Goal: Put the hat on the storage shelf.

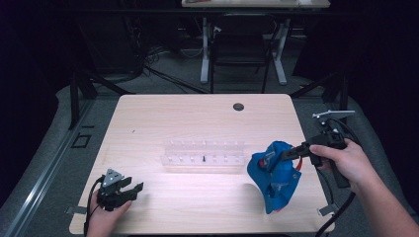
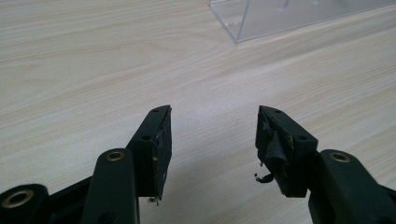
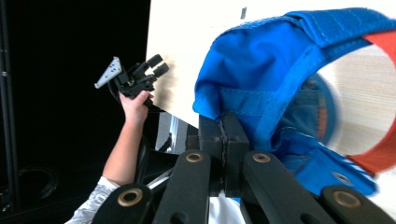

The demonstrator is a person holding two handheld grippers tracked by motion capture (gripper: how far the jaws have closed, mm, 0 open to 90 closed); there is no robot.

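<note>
The left gripper (image 1: pixel 132 189), a matte black plastic two-jaw tool, is carrying a grey three-cornered plate drilled with small holes on its top, and a black cable is trailing from its rear. In the left gripper view its jaws are showing brass-coloured rivets at the pivots, small screw holes along the fingers, and worn black pads with tape fraying at the edges. The right gripper (image 1: pixel 276 157), another matte black plastic two-jaw tool, is bearing the same grey plate and a thick black cable; brass rings are ringing its linkage pivots. The person is wearing a short white patterned sleeve (image 3: pixel 93 205).
</note>
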